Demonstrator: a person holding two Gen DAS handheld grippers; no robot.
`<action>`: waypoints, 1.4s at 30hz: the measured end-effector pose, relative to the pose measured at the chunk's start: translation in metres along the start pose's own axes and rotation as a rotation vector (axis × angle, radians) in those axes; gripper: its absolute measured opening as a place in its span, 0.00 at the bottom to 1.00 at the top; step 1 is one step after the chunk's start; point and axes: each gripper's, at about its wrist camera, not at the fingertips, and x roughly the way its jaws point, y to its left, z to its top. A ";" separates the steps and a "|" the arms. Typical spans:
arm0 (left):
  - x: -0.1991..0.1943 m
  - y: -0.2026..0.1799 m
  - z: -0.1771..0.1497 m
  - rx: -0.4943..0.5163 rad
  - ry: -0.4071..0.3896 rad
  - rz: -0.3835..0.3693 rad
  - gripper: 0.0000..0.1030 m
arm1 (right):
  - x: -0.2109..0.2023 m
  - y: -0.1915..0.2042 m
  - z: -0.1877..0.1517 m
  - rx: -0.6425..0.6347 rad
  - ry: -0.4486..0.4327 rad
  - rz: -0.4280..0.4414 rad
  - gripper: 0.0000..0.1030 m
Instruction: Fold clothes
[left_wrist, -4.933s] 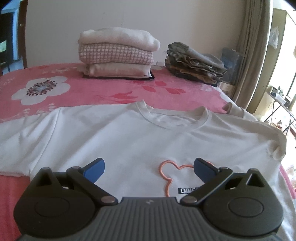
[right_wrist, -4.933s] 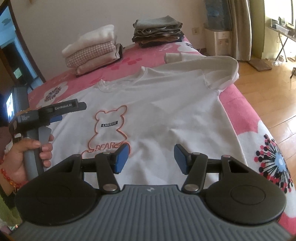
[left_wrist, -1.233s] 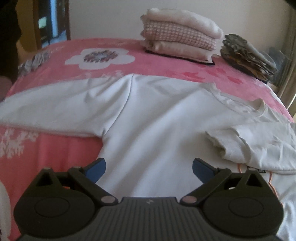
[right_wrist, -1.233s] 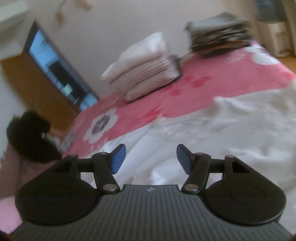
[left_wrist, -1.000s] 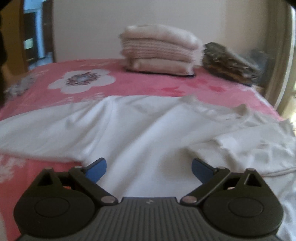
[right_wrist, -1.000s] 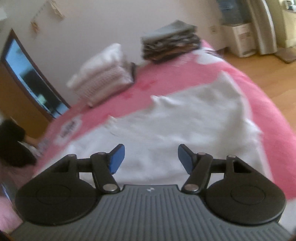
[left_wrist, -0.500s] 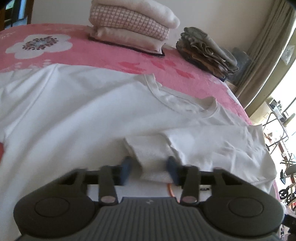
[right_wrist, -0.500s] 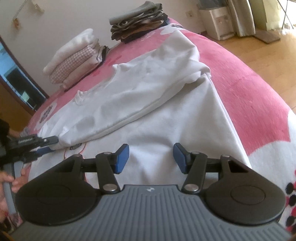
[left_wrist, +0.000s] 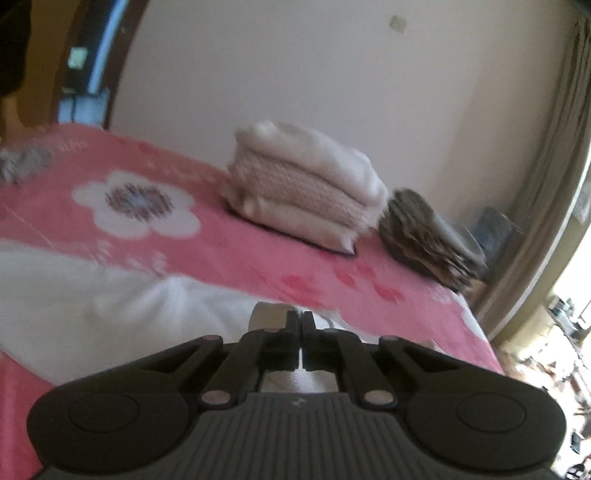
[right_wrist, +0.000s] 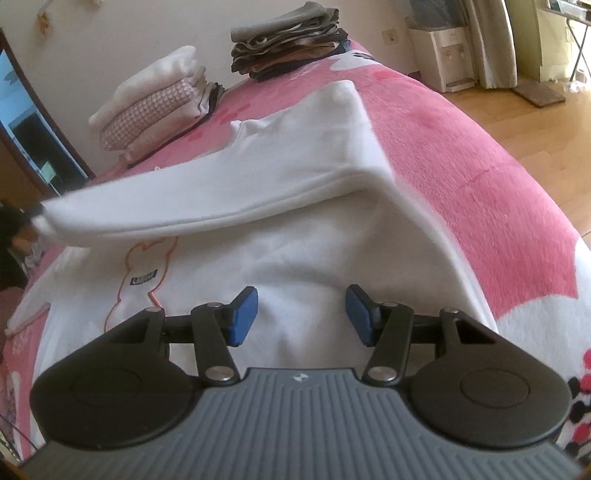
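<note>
At the bottom middle, the left gripper (left_wrist: 300, 318) had its jaws shut on the white sweatshirt's (right_wrist: 295, 258) sleeve (right_wrist: 207, 199); the right gripper (right_wrist: 301, 314) jaws stood wide above it.

Left wrist view is all smeared, so the white sweatshirt (left_wrist: 110, 299) and both folded stacks at the back are mush. Whatever fabric the left gripper (left_wrist: 299, 321) pinches is mostly hidden behind its closed jaws. In the right wrist view, the lifted sleeve (right_wrist: 207, 199) covers the bear print's (right_wrist: 142, 273) top, and its cuff end blurs out.
</note>
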 end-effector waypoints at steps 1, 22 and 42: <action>0.000 0.003 0.001 0.001 0.004 0.015 0.02 | 0.000 0.000 0.000 -0.002 0.001 -0.003 0.51; 0.031 0.043 -0.047 0.078 0.247 0.112 0.27 | -0.019 0.028 0.010 -0.081 -0.018 -0.070 0.52; 0.043 0.064 -0.045 -0.075 0.364 -0.043 0.07 | 0.062 0.250 -0.043 -1.178 -0.116 0.231 0.50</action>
